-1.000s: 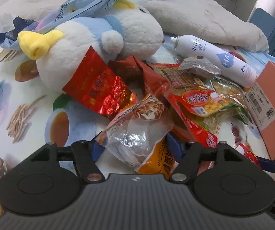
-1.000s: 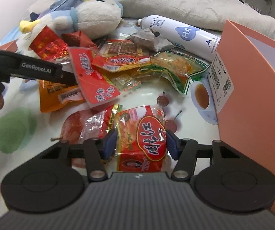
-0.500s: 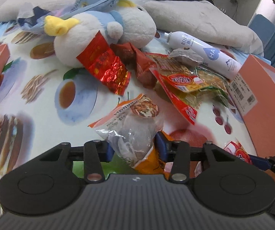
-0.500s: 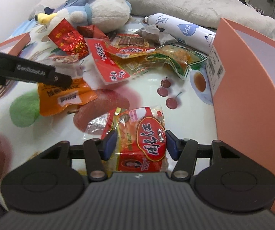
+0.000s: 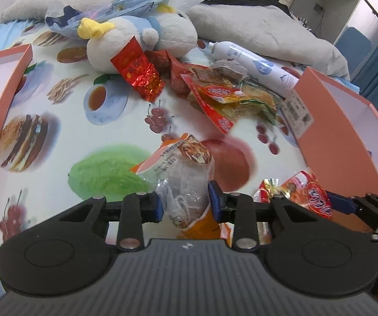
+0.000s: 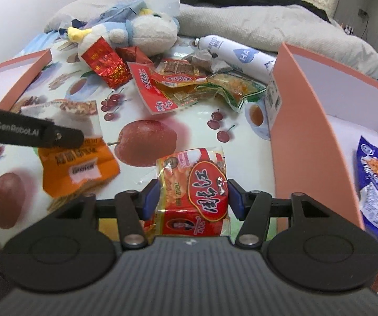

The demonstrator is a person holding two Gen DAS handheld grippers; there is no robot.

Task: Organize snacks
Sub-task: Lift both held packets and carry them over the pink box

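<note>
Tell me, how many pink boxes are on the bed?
2. One pink box stands at the right edge with a blue snack packet inside. The other pink box sits at the left edge. More could be out of view.

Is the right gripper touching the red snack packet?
Touching: the right wrist view shows the right gripper with both blue pads pressed against the red snack packet.

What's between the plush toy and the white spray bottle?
Mostly bare printed sheet; the crumpled grey wrapper sits just in front of the gap, by the white spray bottle and right of the plush toy. Right wrist view.
</note>
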